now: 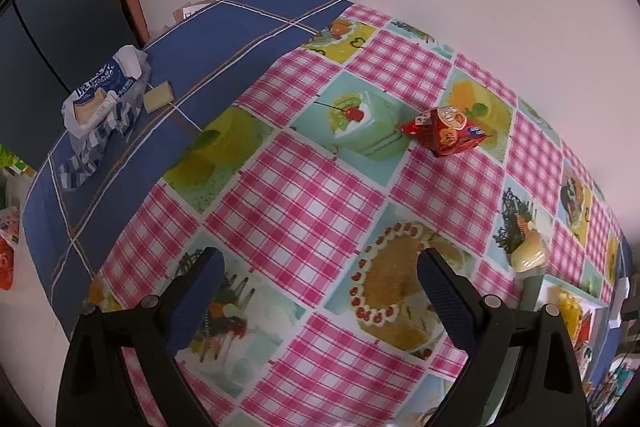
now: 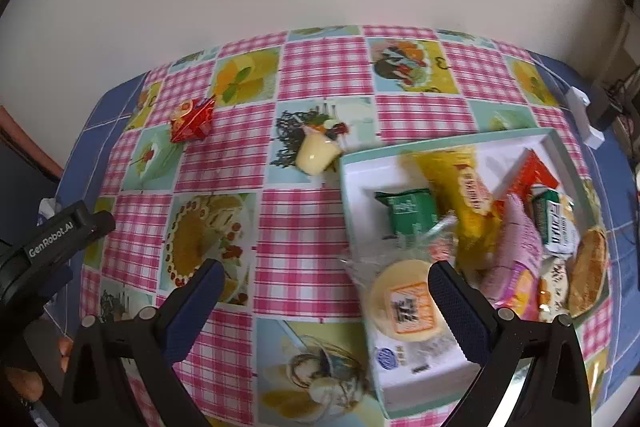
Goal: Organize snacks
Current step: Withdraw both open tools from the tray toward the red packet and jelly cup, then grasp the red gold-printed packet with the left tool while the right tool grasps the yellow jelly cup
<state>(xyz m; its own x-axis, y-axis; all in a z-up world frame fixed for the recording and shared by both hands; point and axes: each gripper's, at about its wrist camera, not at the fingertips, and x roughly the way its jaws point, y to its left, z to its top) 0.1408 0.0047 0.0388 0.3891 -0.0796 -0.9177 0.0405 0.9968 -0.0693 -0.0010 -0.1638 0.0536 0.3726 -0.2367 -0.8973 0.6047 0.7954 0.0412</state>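
Sitting on pink-checked tablecloth (image 2: 312, 227) — white tray (image 2: 360, 179) already holding most packets, red snack bag (image 1: 444, 131) and yellow pudding cup (image 2: 316, 155) still waiting outside, both grippers (image 1: 320, 291) (image 2: 324, 295) gaping empty.

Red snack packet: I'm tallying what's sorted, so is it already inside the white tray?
No, the red snack packet lies on the tablecloth, apart from the white tray.

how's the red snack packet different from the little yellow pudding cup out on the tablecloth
The red snack packet is a crinkly foil pouch with cartoon print; the yellow pudding cup is a smooth, plain pale cup. The packet sits puffed and peaked, while the cup lies tipped on its side. The packet is far from the tray; the cup lies just off the tray's corner. Both are still loose on the tablecloth, outside the tray, and neither is held.
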